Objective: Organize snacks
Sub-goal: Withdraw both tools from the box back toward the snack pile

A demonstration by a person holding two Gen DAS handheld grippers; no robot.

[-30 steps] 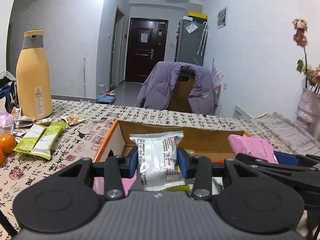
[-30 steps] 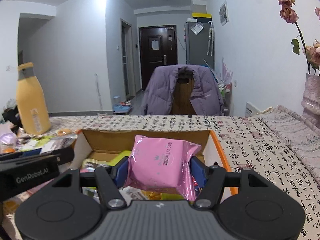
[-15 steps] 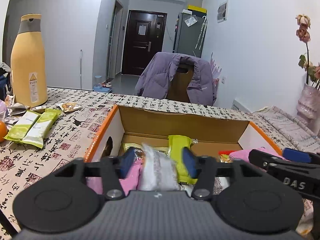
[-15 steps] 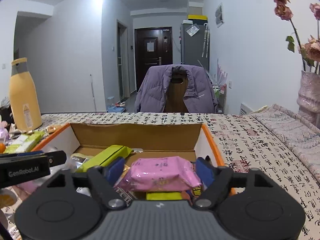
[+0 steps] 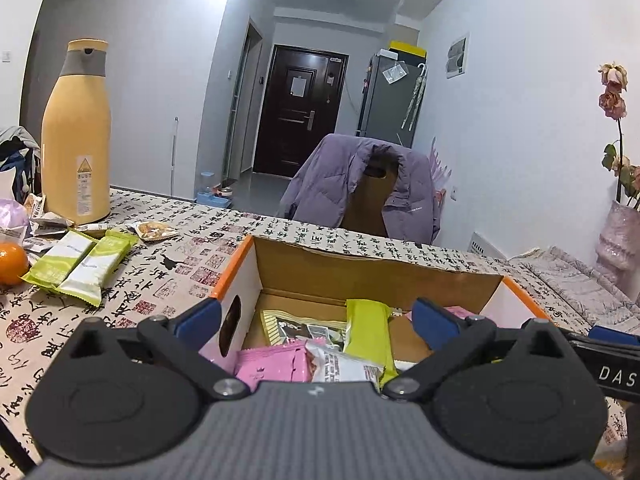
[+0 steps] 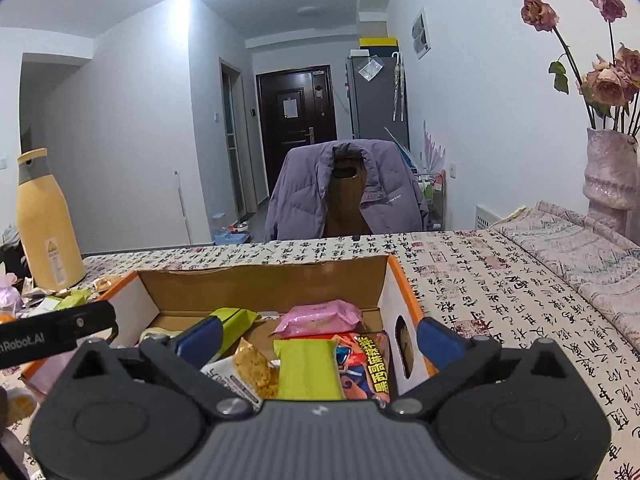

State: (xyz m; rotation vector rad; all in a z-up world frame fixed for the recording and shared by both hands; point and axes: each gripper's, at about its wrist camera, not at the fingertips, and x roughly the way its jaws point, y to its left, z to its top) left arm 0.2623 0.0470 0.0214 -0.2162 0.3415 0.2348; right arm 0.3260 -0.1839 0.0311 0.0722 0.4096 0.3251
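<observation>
Left wrist view. We hold the left gripper [image 5: 316,318] over the near edge of the cardboard box [image 5: 376,270], which stands on the table [image 5: 168,276]; its fingers [image 5: 200,316] are opening, spread wide, pressing on nothing. Below them in the box we note a silver-white packet [image 5: 344,366], a pink packet [image 5: 272,364], a lime-green bar [image 5: 366,332] and a dark printed packet [image 5: 300,328]. Outside the box, to the left on the table: two green-and-white snack bars [image 5: 80,264] side by side, an orange [image 5: 12,268], a small snack sachet [image 5: 154,230], a yellow bottle [image 5: 76,136]. A purple jacket [image 5: 360,184] hangs over a chair beyond the table.

Right wrist view. We hold the right gripper [image 6: 320,338] over the same box's right part; its fingers [image 6: 436,342] are likewise opening, wide apart, empty. The pink packet [image 6: 320,318] lies loose inside the box, ahead of the fingers, touching neither. Nearer to us: a green packet [image 6: 306,368], a red-and-orange printed packet [image 6: 368,364], a packet showing a crumbly biscuit [image 6: 252,372]. A vase of dried roses [image 6: 608,176] stands at the far right.
</observation>
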